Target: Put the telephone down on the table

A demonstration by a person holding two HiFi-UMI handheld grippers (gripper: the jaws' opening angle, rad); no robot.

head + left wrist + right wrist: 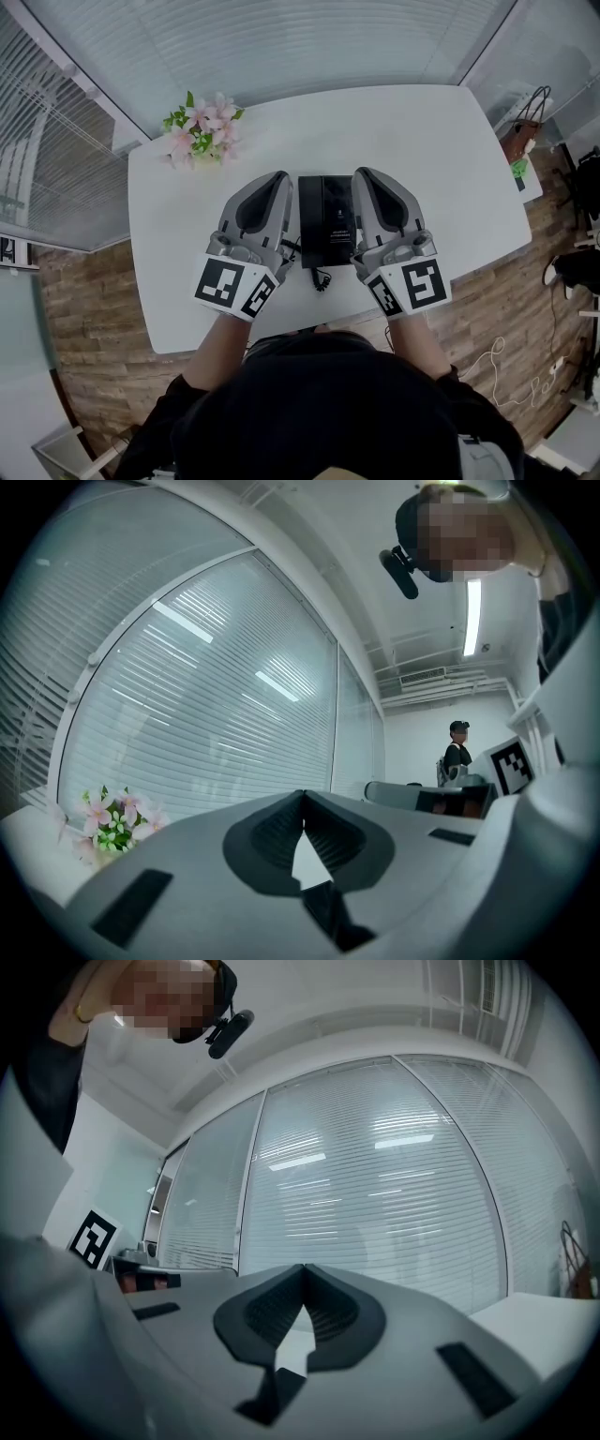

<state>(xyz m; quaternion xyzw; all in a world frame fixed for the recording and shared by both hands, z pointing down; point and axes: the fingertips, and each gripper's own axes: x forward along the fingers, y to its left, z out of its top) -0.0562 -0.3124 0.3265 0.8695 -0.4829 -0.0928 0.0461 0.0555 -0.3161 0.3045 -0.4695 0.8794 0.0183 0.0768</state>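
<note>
Left gripper point(278, 178): we see its jaws closed together with nothing between them; it is just left of the telephone point(326, 220).
Right gripper point(362, 174): its jaws are closed and empty too, just right of the telephone.
Telephone: black, lying flat on the white table point(422, 141) between both grippers; we cannot tell if they touch it.
Flowers point(202, 127): pink, near the table's far left corner.

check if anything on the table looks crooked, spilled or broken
Nothing stands out. The black telephone sits square on the white table between the shut left gripper and right gripper; the pink flowers sit at its far left corner, nothing spilled.
</note>
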